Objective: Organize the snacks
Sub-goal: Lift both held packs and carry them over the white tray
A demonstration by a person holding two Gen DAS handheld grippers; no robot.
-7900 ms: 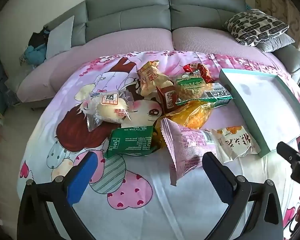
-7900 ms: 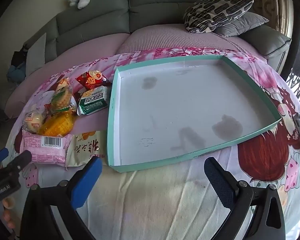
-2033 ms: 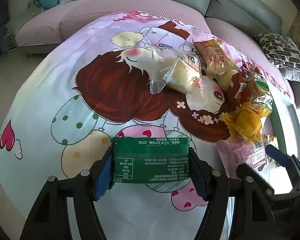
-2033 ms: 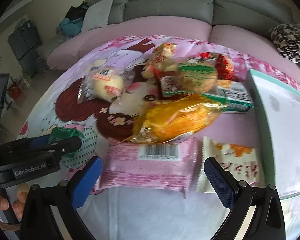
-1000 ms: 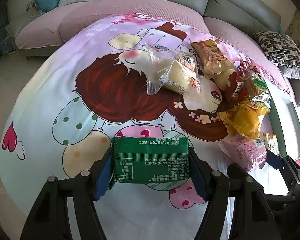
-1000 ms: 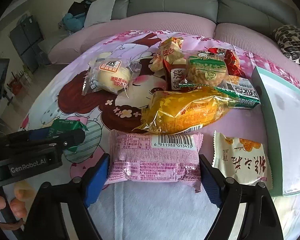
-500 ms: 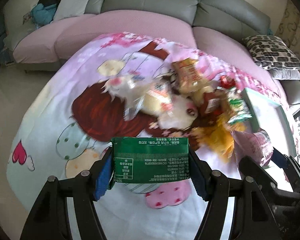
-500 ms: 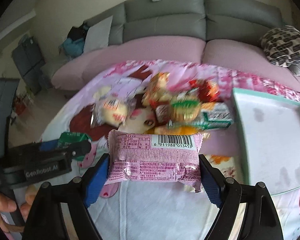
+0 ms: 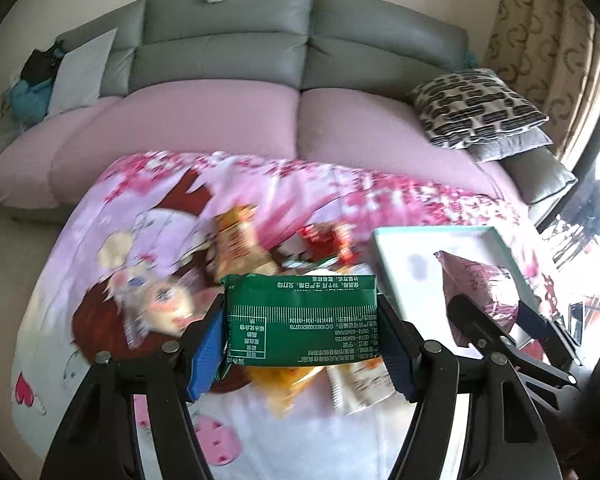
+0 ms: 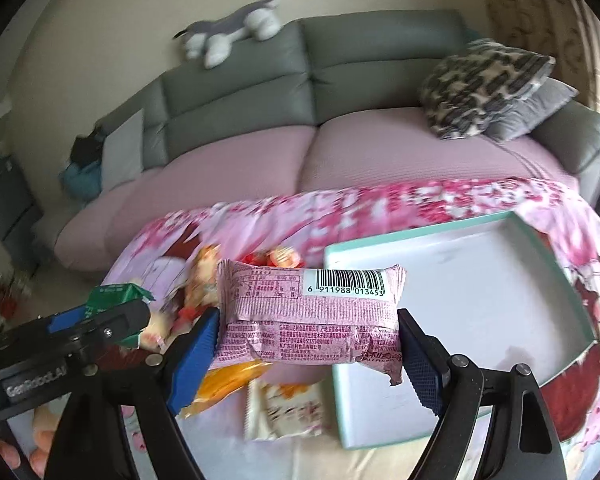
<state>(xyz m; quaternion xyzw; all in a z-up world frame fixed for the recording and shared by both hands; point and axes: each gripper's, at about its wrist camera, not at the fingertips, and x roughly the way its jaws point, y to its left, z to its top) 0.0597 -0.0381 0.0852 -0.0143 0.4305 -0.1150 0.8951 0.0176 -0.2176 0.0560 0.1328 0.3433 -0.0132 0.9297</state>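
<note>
I had the left gripper [image 9: 302, 320] clamped across the short sides of the green snack pack [image 9: 300, 318], low in the centre of the left view, its jaws narrowed to the pack's width. The right gripper [image 10: 306, 340] gripped the pink snack pack [image 10: 308, 316] the same way, barcode up, so it hung level for setting down flat. Both packs were lifted clear of the snack pile [image 9: 256, 256] on the cartoon-print cloth [image 9: 148, 200]. The teal-rimmed tray [image 10: 432, 236], at the right of the right view, looked bare inside; I judged it the destination.
</note>
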